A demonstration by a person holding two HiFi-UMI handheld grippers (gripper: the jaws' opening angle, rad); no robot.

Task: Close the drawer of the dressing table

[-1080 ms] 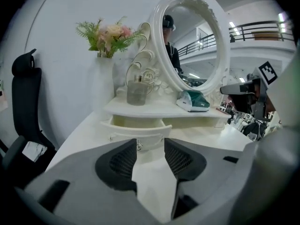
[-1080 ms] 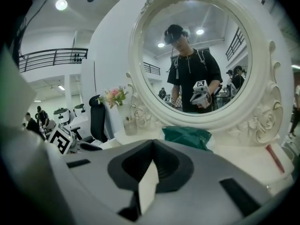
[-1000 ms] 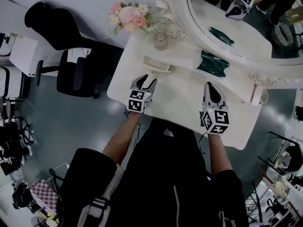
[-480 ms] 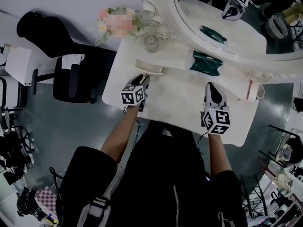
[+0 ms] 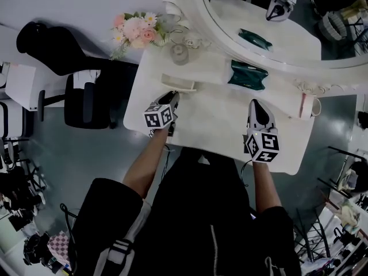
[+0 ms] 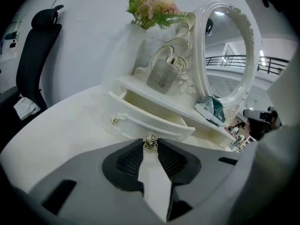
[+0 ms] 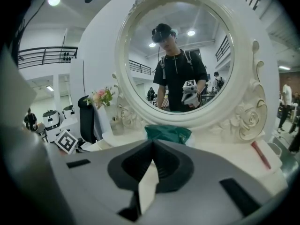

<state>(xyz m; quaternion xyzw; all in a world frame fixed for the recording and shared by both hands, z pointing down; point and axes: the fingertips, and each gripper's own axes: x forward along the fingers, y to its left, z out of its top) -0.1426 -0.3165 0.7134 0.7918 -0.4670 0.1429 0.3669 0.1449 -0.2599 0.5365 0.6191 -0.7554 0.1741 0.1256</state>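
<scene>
The small white drawer (image 5: 178, 84) of the dressing table (image 5: 218, 125) stands pulled out under the low shelf, its front (image 6: 154, 125) facing me. My left gripper (image 5: 172, 100) is at that front. In the left gripper view its jaws are closing, with the drawer's small metal knob (image 6: 150, 143) between the pad tips (image 6: 150, 146), which touch it on both sides. A second knob (image 6: 113, 120) sits further left. My right gripper (image 5: 255, 106) hovers over the tabletop to the right, shut (image 7: 151, 144) on nothing.
A green pouch (image 5: 247, 75) lies on the shelf below the oval mirror (image 5: 259, 33). A glass bottle (image 6: 164, 74) and flowers (image 5: 133, 27) stand at the shelf's left end. A pink item (image 5: 303, 103) lies at the right. A black chair (image 5: 80, 91) stands left of the table.
My left gripper moved forward and down to the drawer front, rolled, and its jaws narrowed from wide open onto the knob. My right gripper stayed roughly in place.
</scene>
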